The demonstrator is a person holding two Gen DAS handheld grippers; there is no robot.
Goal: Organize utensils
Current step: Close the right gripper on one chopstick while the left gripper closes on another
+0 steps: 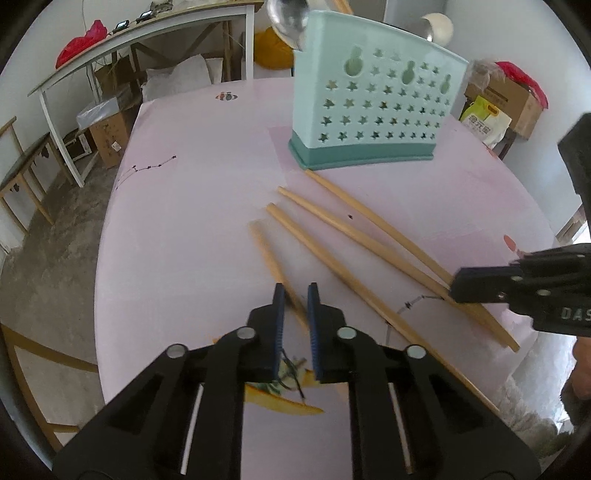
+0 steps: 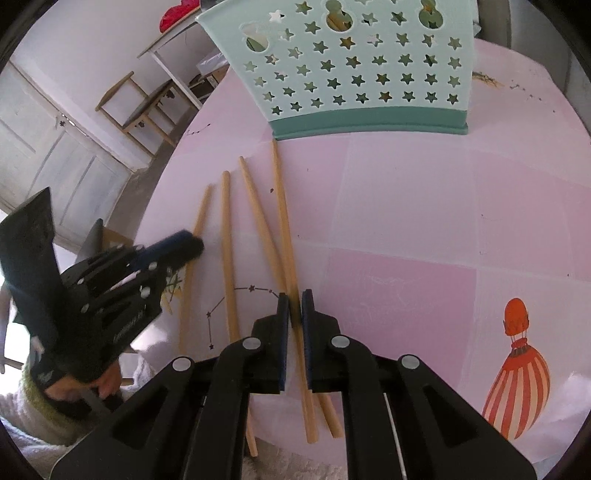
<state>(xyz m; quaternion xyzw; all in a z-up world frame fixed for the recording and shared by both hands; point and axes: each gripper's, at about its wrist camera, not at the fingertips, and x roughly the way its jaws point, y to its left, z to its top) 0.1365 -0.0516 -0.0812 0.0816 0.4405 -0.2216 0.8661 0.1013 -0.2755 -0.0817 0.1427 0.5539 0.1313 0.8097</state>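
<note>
Several wooden chopsticks lie fanned out on the pink tablecloth (image 1: 192, 206) in front of a mint-green utensil holder (image 1: 369, 110) (image 2: 351, 74) with star holes. Metal spoons (image 1: 288, 18) stand in the holder. My left gripper (image 1: 297, 291) (image 2: 192, 245) is shut on the leftmost chopstick (image 1: 266, 254) (image 2: 201, 214), which runs slantwise between the blue pads. My right gripper (image 2: 295, 299) (image 1: 452, 288) is shut on the long chopstick (image 2: 280, 206) whose far tip touches the holder's base. Another chopstick (image 2: 255, 206) crosses just under it.
The table's curved edge runs close on the left. Beyond it stand a white side table (image 1: 147, 37) with red bags, cardboard boxes (image 1: 110, 140) and a wooden chair (image 2: 144, 103). A red balloon print (image 2: 517, 369) marks the cloth on the right.
</note>
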